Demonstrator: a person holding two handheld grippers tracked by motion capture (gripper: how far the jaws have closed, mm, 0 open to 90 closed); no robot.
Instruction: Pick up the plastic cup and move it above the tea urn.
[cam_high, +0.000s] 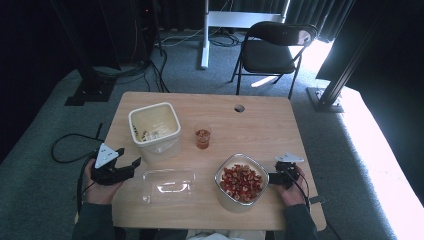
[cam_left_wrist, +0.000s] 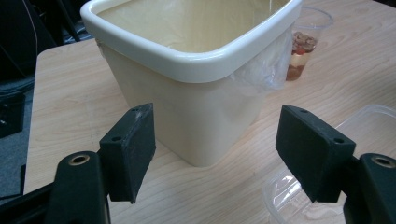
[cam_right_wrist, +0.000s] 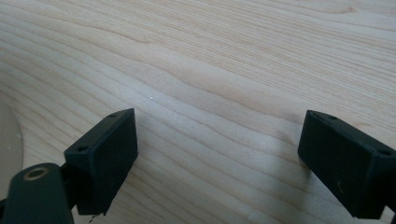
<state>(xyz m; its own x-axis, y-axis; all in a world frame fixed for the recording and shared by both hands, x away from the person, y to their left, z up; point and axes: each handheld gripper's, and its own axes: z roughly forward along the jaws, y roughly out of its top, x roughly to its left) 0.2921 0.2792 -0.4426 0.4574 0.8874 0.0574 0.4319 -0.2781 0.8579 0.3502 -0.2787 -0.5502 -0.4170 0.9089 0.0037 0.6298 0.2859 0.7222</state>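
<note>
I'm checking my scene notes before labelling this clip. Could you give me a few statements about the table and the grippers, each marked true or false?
1. The cream bin stands on its side. False: it stands upright.
2. The left gripper is open in front of the bin. True.
3. The bowl holds red pieces. True.
4. The right gripper clamps the small cup. False: it is open over bare table.
5. A clear lid lies flat on the table. True.
</note>
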